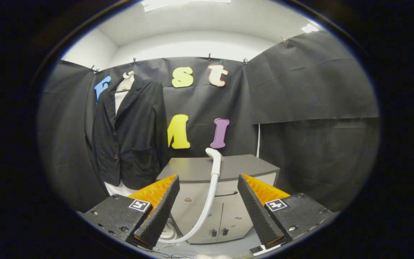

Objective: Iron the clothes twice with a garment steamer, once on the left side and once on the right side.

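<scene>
Two fingers of the gripper (208,207) are spread wide apart, with nothing held between them. Beyond them, the steamer head (215,158) is seen propped above a grey cabinet (243,165), its hose (207,205) curving down between the fingers. A black blazer (131,136) is hung beside the cabinet, apart from the steamer.

My jacket (129,136) is plain black, hung over a white garment (120,97). My steamer head (215,158) and hose (207,205) are white; the cabinet (228,169) is grey with a darker grey top.
</scene>
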Available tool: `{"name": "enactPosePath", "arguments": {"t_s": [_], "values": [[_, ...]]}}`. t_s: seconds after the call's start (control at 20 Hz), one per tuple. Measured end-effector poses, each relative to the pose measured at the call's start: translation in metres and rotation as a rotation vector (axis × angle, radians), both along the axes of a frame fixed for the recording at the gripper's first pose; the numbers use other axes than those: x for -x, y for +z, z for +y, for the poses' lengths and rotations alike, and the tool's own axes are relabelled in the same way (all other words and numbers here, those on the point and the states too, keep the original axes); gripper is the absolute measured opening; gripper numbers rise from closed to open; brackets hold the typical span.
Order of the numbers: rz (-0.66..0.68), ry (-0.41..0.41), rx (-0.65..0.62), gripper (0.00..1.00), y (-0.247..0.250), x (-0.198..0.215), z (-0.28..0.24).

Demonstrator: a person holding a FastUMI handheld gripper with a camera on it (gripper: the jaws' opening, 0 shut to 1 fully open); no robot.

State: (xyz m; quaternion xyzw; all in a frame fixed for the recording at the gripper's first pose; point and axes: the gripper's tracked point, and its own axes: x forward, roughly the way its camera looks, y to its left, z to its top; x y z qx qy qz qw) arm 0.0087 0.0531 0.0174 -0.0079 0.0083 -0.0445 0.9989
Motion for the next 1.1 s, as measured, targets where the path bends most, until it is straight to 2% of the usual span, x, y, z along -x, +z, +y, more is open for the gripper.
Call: {"name": "enactPosePath", "arguments": {"t_s": [0.3,0.7,0.9,1.1], "values": [[-0.026,-0.009,0.004,1.00,0.034,-0.050,-0.010],[0.015,0.012,-0.012,1.00,0.058,-0.167,-0.034],[0.066,0.046,0.023,1.00,0.054,-0.228,-0.039],[0.173,0.087,0.041,1.00,0.022,-0.281,-0.042]]}}
